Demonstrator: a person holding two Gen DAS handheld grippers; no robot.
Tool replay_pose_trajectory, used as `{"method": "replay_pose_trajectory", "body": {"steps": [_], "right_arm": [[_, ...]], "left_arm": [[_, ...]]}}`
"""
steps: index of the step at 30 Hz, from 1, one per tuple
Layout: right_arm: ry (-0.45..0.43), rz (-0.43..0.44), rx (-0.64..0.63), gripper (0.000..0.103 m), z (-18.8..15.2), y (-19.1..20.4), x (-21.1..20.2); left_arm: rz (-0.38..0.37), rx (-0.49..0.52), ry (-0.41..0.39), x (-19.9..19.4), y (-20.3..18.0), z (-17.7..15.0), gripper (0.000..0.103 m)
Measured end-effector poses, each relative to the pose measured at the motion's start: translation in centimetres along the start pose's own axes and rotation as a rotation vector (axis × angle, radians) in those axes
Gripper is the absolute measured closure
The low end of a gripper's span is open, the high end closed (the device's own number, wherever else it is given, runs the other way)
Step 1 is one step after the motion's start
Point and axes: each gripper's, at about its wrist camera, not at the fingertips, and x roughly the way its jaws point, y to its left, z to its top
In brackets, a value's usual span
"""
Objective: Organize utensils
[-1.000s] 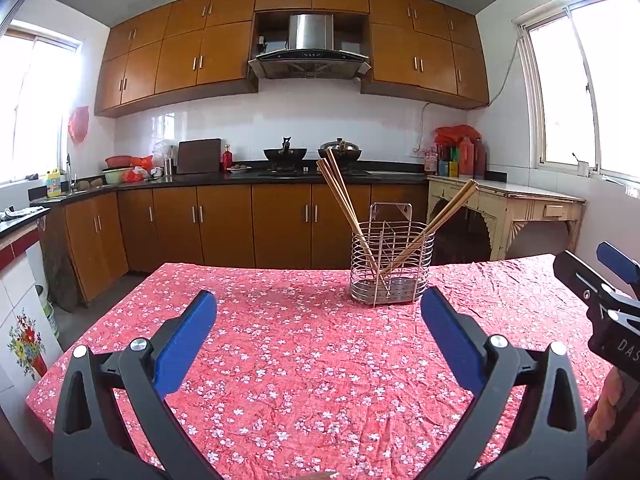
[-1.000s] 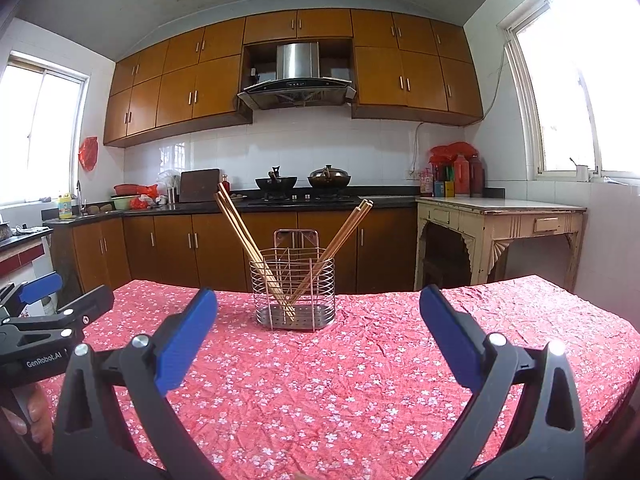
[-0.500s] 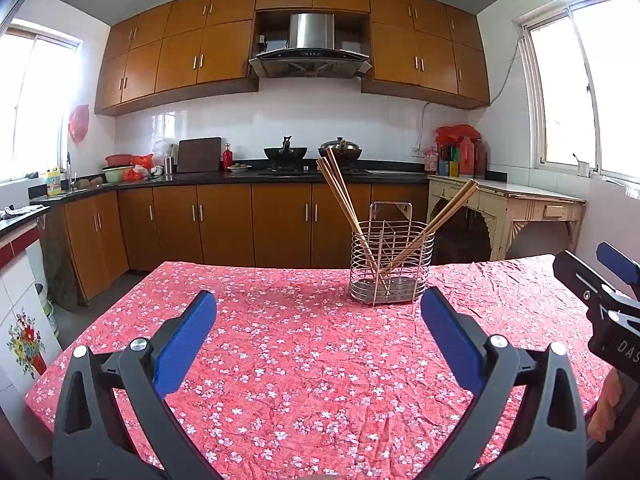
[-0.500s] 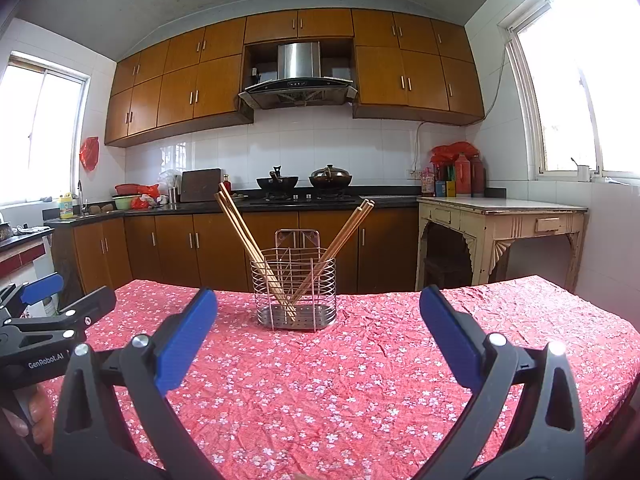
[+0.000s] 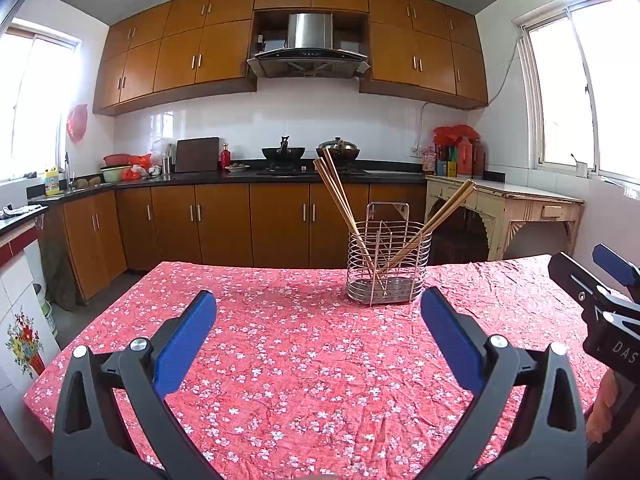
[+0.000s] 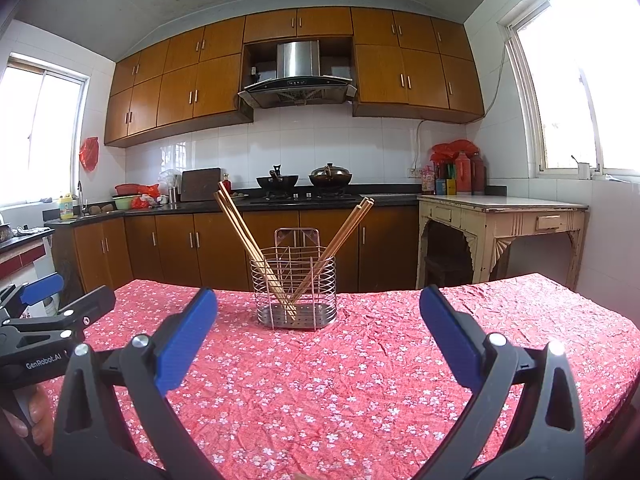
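Chopsticks point(image 6: 236, 236) lean loosely in the wire holder point(image 6: 294, 290); a nudge could tip it. Both grippers, left point(image 5: 318, 312) and right point(image 6: 318, 312), hover with jaws wide, empty.

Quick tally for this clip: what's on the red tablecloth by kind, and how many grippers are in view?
Wire utensil holder: 1
Chopstick bunches in it: 2, left-leaning and right-leaning
Grippers: 2, left gripper and right gripper, both open
Total: 5

Table point(image 5: 280, 380) draped in a red, white-flowered cloth point(image 6: 360, 380) (creased all over). Directly upon it, toward the far edge, stood a wire utensil basket point(image 5: 387, 268) point(image 6: 295, 288), upright, with wooden chopsticks point(image 6: 236, 224) leaning outward to either side.
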Motion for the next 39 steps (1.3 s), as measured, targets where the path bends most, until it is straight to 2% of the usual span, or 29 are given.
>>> {"method": "replay_pose_trajectory", "body": {"steps": [39], "right_arm": [[0.001,0.003,0.003,0.004,-0.25,-0.05,0.16]], "left_arm": [[-0.017,-0.01,-0.003,-0.2,-0.41,-0.11,0.002]]}}
